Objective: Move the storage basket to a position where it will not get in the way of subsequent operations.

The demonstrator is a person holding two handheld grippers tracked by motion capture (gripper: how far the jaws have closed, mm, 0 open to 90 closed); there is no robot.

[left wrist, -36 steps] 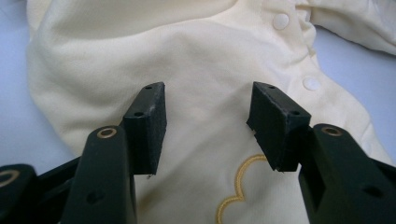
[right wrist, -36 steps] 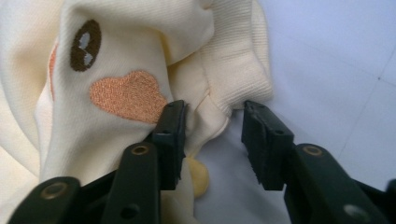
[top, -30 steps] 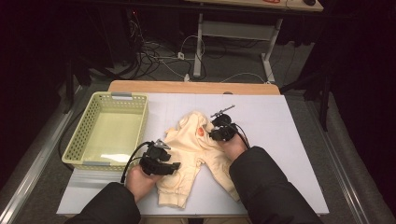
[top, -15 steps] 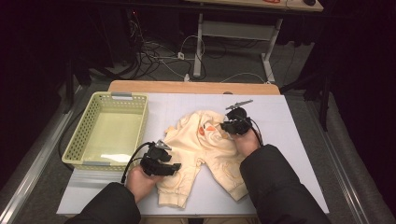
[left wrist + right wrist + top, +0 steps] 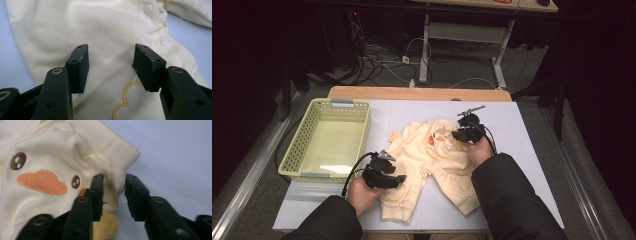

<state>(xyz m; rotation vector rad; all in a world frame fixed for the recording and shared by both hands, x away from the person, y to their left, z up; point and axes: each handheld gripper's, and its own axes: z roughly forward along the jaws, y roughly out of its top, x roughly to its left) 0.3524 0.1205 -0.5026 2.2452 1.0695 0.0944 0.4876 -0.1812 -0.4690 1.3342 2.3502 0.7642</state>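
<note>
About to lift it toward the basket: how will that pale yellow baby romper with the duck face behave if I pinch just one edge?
The pale yellow cotton romper lies creased and folded, so it will probably droop and unfold. Thin fabric: likely light. The ribbed cuff looks thicker, probably a surer pinch than the flat panel.

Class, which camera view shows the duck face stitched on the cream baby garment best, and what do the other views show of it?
The right gripper view: the duck face is close and sharp, with brown eyes and an orange beak. The high view shows it as small orange marks on the whole garment. The left gripper view shows plain cloth, snaps and a gold outline instead.
</note>
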